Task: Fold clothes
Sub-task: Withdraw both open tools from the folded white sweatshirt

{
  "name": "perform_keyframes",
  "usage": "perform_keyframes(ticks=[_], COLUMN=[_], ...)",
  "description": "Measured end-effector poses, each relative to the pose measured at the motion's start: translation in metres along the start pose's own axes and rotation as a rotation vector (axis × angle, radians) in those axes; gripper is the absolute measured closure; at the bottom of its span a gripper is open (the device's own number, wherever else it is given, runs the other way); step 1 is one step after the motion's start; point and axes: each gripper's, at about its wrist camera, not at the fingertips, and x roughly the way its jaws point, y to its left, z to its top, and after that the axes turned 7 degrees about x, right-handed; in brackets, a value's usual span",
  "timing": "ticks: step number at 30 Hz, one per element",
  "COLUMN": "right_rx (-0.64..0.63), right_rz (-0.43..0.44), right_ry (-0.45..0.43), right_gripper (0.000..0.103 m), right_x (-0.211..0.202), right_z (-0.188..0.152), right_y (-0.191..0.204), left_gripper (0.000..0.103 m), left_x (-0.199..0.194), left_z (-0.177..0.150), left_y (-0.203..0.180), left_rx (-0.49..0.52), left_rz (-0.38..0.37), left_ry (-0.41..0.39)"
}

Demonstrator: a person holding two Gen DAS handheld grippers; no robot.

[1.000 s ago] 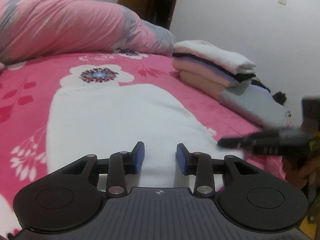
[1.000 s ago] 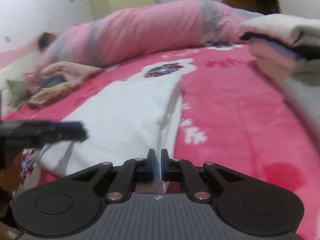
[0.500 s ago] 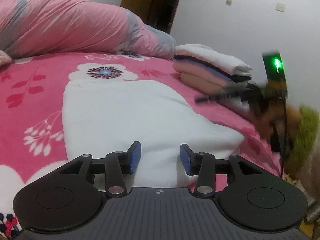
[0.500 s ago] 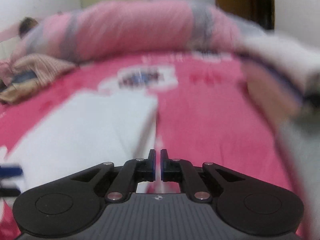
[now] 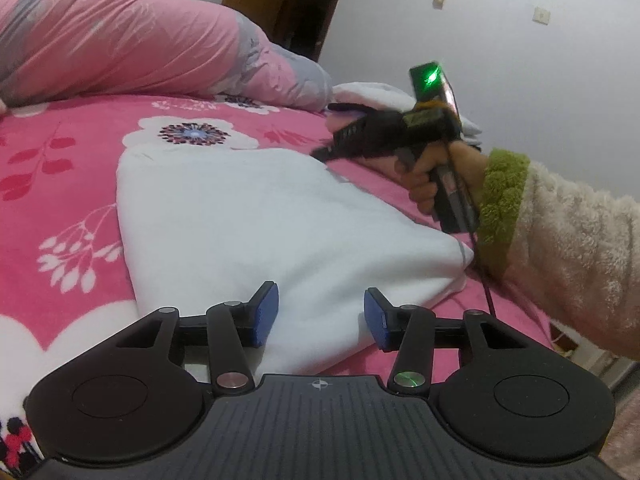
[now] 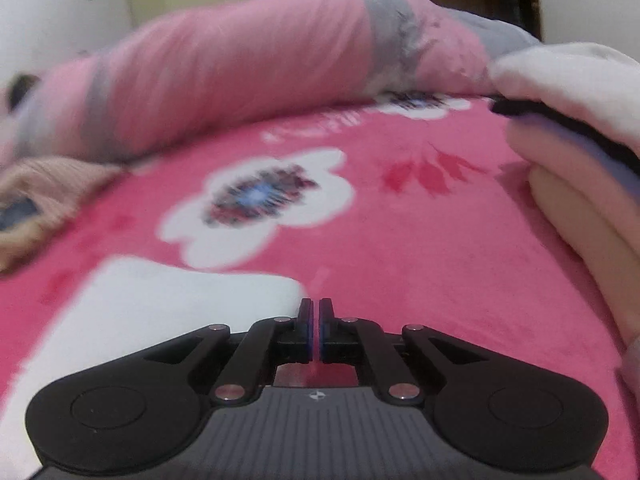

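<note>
white garment [image 5: 272, 216] folded flat on the bed [image 5: 72, 184]; left claw [image 5: 320, 314] wide at its near edge, right claw [image 6: 314, 330] narrow, empty (a careless drag could unfold it).

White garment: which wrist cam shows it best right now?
Left wrist. The white garment fills the middle of that view, sharp, with its folded edges and near corner visible on the pink bedspread. The right wrist view is motion-blurred and catches only one corner of it at lower left.

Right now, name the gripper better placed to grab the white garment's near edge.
Left. The left gripper is open, straddling the near edge of the white garment. The right gripper is shut, out past its far corner.
</note>
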Motion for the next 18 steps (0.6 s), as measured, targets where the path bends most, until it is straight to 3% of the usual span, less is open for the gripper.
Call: perform_keyframes(ticks=[2, 4, 6, 8, 10, 12, 18], right_rx=[-0.018, -0.016, -0.020, 0.066, 0.149, 0.099, -0.124], right_rz=[0.092, 0.098, -0.048, -0.152, -0.191, -0.209, -0.023], right_ry=[0.014, 0.060, 0.085, 0.068, 0.026, -0.024, -0.053], right_gripper=[0.102, 0.102, 0.103, 0.103, 0.102, 0.102, 0.102], right_x=[0.005, 0.027, 0.059, 0.068, 0.047, 0.008, -0.091], right_z=[0.005, 0.009, 0.007, 0.010, 0.011, 0.006, -0.052], right_y=[0.007, 0.009, 0.003, -0.014, -0.022, -0.018, 0.041], left_gripper=[0.056, 0.056, 0.056, 0.056, 0.056, 0.056, 0.055], left_x=[-0.002, -0.003, -0.004, -0.006, -0.007, -0.010, -0.017], left_z=[-0.001, -0.002, -0.001, -0.001, -0.001, -0.001, 0.002], left_y=[0.002, 0.002, 0.002, 0.001, 0.002, 0.003, 0.004], left_rx=[-0.007, -0.005, -0.001, 0.003, 0.006, -0.002, -0.017], left_rz=[-0.017, -0.021, -0.022, -0.021, -0.020, -0.024, -0.020], left_ry=[0.001, 0.001, 0.002, 0.003, 0.003, -0.001, -0.007])
